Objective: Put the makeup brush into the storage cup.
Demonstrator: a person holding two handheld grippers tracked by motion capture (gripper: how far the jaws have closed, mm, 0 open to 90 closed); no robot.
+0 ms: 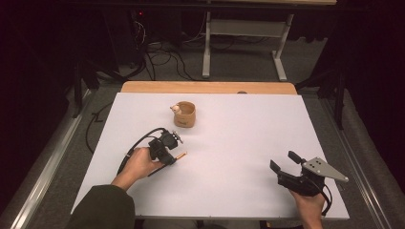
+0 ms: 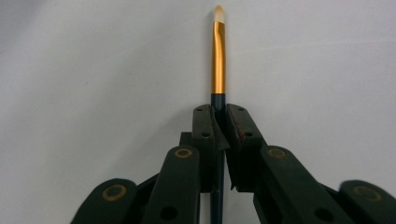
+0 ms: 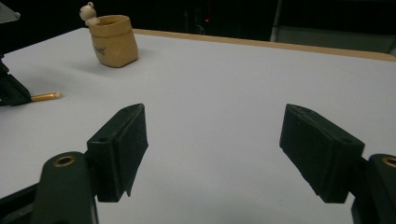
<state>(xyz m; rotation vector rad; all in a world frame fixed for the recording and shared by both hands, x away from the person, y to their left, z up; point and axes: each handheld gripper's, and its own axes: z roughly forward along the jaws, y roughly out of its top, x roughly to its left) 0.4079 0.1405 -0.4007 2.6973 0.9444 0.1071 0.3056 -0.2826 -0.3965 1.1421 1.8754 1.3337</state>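
White table in a dark room.

- Dark blue handle of gold-ferruled paintbrush: mostly hidden between clamped jaws.
- Print on tan ceramic cup: too small to read.
- Person's right hand: cut off by bottom edge.
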